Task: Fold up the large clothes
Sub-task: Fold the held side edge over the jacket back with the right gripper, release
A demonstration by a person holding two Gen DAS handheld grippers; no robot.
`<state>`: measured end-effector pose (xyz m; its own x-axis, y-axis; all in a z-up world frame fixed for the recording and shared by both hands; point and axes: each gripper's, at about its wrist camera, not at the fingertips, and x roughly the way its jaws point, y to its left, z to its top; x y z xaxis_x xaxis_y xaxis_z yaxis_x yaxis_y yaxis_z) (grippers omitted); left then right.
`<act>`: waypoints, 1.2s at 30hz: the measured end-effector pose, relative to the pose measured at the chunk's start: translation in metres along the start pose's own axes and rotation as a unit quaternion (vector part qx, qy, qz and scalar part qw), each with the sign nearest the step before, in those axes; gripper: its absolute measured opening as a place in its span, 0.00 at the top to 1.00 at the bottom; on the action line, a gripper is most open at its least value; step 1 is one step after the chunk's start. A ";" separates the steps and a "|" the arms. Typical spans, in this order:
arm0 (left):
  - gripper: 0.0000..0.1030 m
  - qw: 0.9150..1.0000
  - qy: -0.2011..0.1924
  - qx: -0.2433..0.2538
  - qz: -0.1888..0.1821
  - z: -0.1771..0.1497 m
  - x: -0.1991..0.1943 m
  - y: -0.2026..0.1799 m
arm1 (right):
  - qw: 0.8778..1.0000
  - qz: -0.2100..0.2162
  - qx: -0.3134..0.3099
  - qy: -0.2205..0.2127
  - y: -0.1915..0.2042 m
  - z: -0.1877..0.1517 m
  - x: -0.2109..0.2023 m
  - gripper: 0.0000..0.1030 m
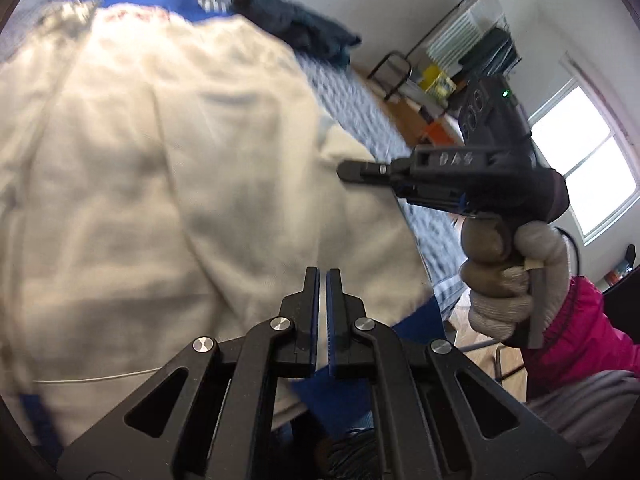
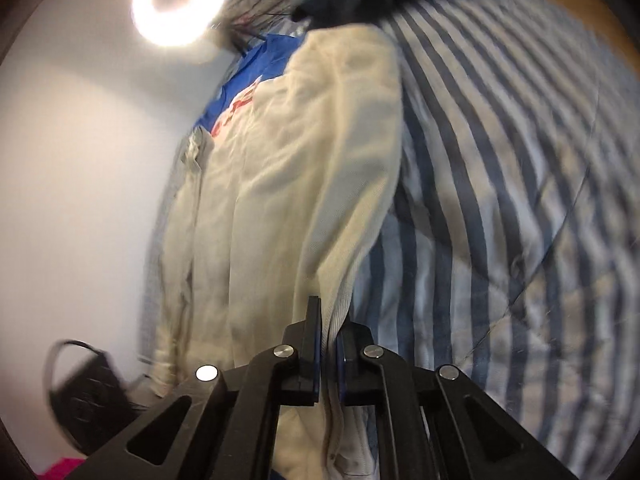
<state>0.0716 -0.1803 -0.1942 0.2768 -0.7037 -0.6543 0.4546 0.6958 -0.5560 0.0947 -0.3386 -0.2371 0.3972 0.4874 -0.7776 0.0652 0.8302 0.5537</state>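
A large cream garment (image 1: pixel 160 160) with blue trim and red lettering lies spread over a blue-and-white striped bed cover (image 2: pixel 500 200). My left gripper (image 1: pixel 323 276) is shut at the garment's near blue hem, and a thin pale strip of cloth shows between its pads. My right gripper (image 2: pixel 330 320) is shut on a ribbed cream edge of the same garment (image 2: pixel 288 180), and the cloth runs down between its fingers. In the left wrist view the right gripper (image 1: pixel 344 170) reaches in from the right to the garment's side edge, held by a gloved hand (image 1: pixel 508 280) with a pink sleeve.
A dark blue-grey cloth (image 1: pixel 296 24) is heaped at the far end of the bed. Beyond the bed stand a shelf rack (image 1: pixel 460 60) and a window (image 1: pixel 592 168). A ring light (image 2: pixel 180 0) glares on the wall side, and a black bag (image 2: pixel 88 392) sits low at the left.
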 end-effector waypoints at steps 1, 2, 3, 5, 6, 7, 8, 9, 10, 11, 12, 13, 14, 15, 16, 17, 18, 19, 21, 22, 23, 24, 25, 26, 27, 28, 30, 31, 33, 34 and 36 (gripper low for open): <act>1.00 1.000 -0.010 -0.004 -0.002 0.001 -0.009 0.002 | 1.000 -0.009 -0.013 -0.001 0.010 0.002 -0.002 0.97; 1.00 1.000 -0.024 -0.011 -0.003 0.003 -0.022 0.005 | 0.999 -0.020 -0.033 -0.002 0.025 0.006 -0.005 0.97; 1.00 0.999 -0.036 -0.017 -0.002 0.003 -0.033 0.009 | 0.999 -0.026 -0.048 -0.002 0.036 0.008 -0.004 0.97; 1.00 0.997 -0.070 -0.036 0.004 0.007 -0.063 0.020 | 0.995 -0.045 -0.086 -0.001 0.067 0.015 -0.003 0.97; 1.00 0.996 -0.084 -0.043 0.005 0.009 -0.073 0.024 | 0.993 -0.052 -0.108 0.001 0.084 0.018 -0.001 0.97; 1.00 0.993 -0.101 -0.053 0.008 0.010 -0.086 0.030 | 0.991 -0.053 -0.121 0.004 0.094 0.018 0.000 0.97; 1.00 0.991 -0.119 -0.067 0.008 0.011 -0.102 0.038 | 0.989 -0.055 -0.137 0.009 0.108 0.020 0.005 0.97; 1.00 0.988 -0.131 -0.076 0.007 0.012 -0.116 0.044 | 0.986 -0.061 -0.154 0.015 0.123 0.022 0.013 0.97; 1.00 0.985 -0.148 -0.087 0.011 0.013 -0.130 0.052 | 0.983 -0.066 -0.168 0.018 0.131 0.023 0.017 0.97; 1.00 0.982 -0.165 -0.095 0.017 0.013 -0.142 0.059 | 0.980 -0.073 -0.186 0.026 0.145 0.023 0.027 0.97; 1.00 0.978 -0.180 -0.105 0.021 0.014 -0.155 0.067 | 0.976 -0.077 -0.199 0.033 0.156 0.023 0.036 0.97; 1.00 0.976 -0.188 -0.110 0.023 0.012 -0.165 0.073 | 0.974 -0.079 -0.208 0.040 0.163 0.021 0.044 0.97; 1.00 0.972 -0.199 -0.118 0.028 0.009 -0.179 0.081 | 0.971 -0.082 -0.220 0.050 0.172 0.020 0.054 0.97; 1.00 0.969 -0.211 -0.126 0.034 0.005 -0.193 0.089 | 0.967 -0.087 -0.231 0.059 0.183 0.019 0.068 0.97; 1.00 0.966 -0.220 -0.133 0.039 0.002 -0.203 0.098 | 0.965 -0.090 -0.239 0.067 0.188 0.017 0.077 0.97; 1.00 0.963 -0.226 -0.139 0.042 0.001 -0.208 0.103 | 0.961 -0.096 -0.249 0.077 0.196 0.015 0.090 0.97; 1.00 0.961 -0.231 -0.144 0.044 -0.001 -0.213 0.110 | 0.957 -0.101 -0.257 0.085 0.203 0.012 0.102 0.97; 1.00 0.959 -0.234 -0.152 0.048 -0.002 -0.217 0.117 | 0.956 -0.102 -0.261 0.092 0.207 0.010 0.111 0.97; 1.00 0.954 -0.239 -0.171 0.051 -0.007 -0.223 0.131 | 0.949 -0.107 -0.275 0.111 0.218 0.003 0.137 0.97; 1.00 0.954 -0.239 -0.174 0.053 -0.008 -0.223 0.137 | 0.945 -0.109 -0.284 0.118 0.222 -0.002 0.146 0.97; 1.00 0.953 -0.239 -0.179 0.056 -0.010 -0.223 0.142 | 0.941 -0.111 -0.293 0.126 0.226 -0.007 0.156 0.97; 1.00 0.952 -0.239 -0.182 0.059 -0.010 -0.222 0.145 | 0.936 -0.114 -0.305 0.135 0.229 -0.014 0.166 0.97; 1.00 0.952 -0.237 -0.184 0.060 -0.011 -0.221 0.148 | 0.932 -0.117 -0.312 0.141 0.231 -0.019 0.172 0.97; 1.00 0.952 -0.236 -0.186 0.061 -0.012 -0.222 0.151 | 0.928 -0.124 -0.319 0.146 0.231 -0.025 0.178 0.97; 1.00 0.952 -0.234 -0.188 0.062 -0.012 -0.221 0.153 | 0.927 -0.128 -0.323 0.145 0.230 -0.028 0.181 0.97; 1.00 0.952 -0.232 -0.189 0.060 -0.014 -0.220 0.154 | 0.929 -0.123 -0.318 0.144 0.229 -0.027 0.181 0.97; 1.00 0.954 -0.225 -0.188 0.056 -0.013 -0.214 0.154 | 0.940 -0.092 -0.293 0.149 0.221 -0.020 0.172 0.96; 1.00 0.955 -0.222 -0.186 0.056 -0.013 -0.213 0.152 | 0.943 -0.083 -0.286 0.149 0.218 -0.018 0.169 0.95; 1.00 0.960 -0.210 -0.180 0.051 -0.013 -0.208 0.146 | 0.950 -0.047 -0.270 0.146 0.214 -0.016 0.155 0.86; 1.00 0.963 -0.199 -0.176 0.046 -0.013 -0.202 0.143 | 0.953 -0.035 -0.266 0.142 0.213 -0.017 0.147 0.81; 1.00 0.969 -0.178 -0.168 0.042 -0.013 -0.194 0.137 | 0.954 -0.008 -0.263 0.141 0.213 -0.018 0.130 0.71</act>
<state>0.0692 0.0539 -0.1503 0.6029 -0.6054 -0.5196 0.1326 0.7183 -0.6830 0.1441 -0.0938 -0.2257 0.1326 0.4648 -0.8754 -0.4285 0.8233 0.3722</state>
